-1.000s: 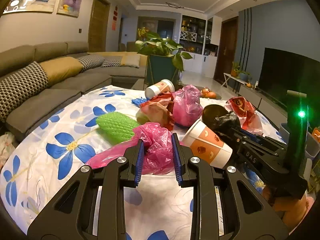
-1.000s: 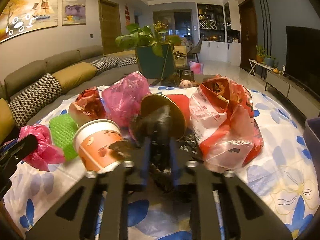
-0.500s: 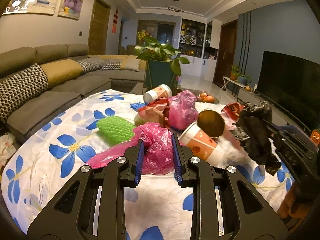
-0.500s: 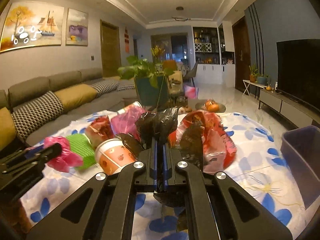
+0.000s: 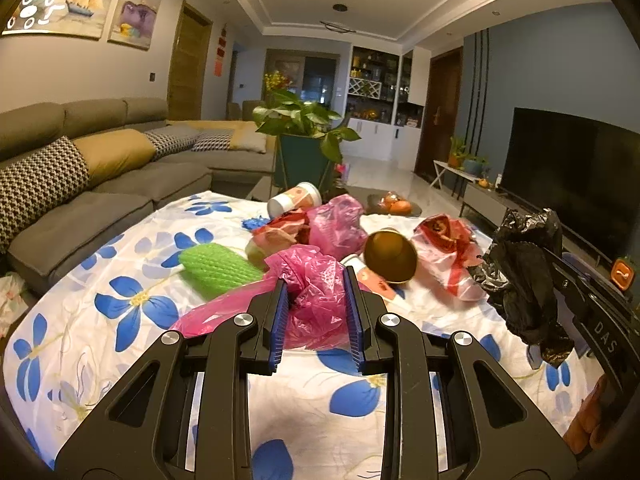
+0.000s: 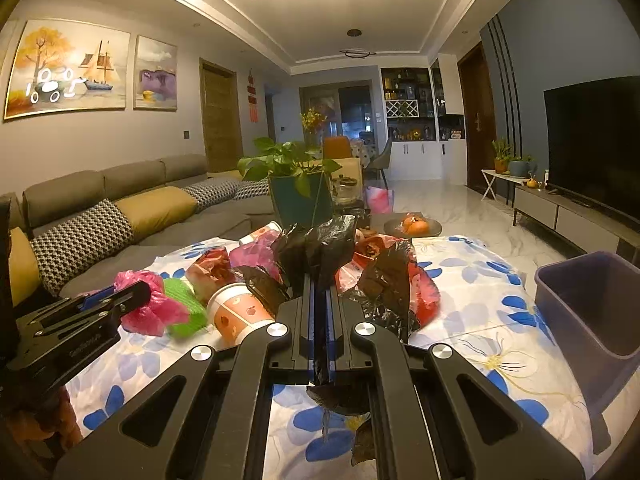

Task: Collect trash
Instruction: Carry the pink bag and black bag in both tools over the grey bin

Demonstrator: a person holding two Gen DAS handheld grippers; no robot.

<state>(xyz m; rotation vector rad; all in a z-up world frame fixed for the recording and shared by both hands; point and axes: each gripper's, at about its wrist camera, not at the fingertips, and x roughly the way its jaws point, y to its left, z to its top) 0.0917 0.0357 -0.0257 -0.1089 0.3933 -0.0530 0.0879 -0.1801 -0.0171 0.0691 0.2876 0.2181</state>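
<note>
My left gripper (image 5: 315, 282) is shut on a crumpled pink plastic bag (image 5: 316, 312), which hangs just above the floral tablecloth (image 5: 120, 280). The right wrist view shows that bag (image 6: 148, 304) bunched at the left gripper's tip. My right gripper (image 6: 319, 284) is shut on a black plastic bag (image 6: 320, 240), lifted clear of the pile and dangling (image 5: 520, 276) at the right of the left wrist view. On the cloth lie a green foam net (image 5: 216, 268), an orange paper cup (image 6: 240, 316), a gold-lined cup (image 5: 390, 256), a red-and-white bag (image 5: 448, 248) and another pink bag (image 5: 336, 228).
A purple bin (image 6: 592, 308) stands open at the table's right edge. A tipped paper cup (image 5: 296, 202) lies at the far side, with a potted plant (image 5: 304, 148) behind it. A grey sofa (image 5: 100, 184) runs along the left. A television (image 6: 596, 144) is on the right.
The right gripper closed tight on the black bag and carried it up and to the right, away from the cups. The left gripper rose slightly with the pink bag.
</note>
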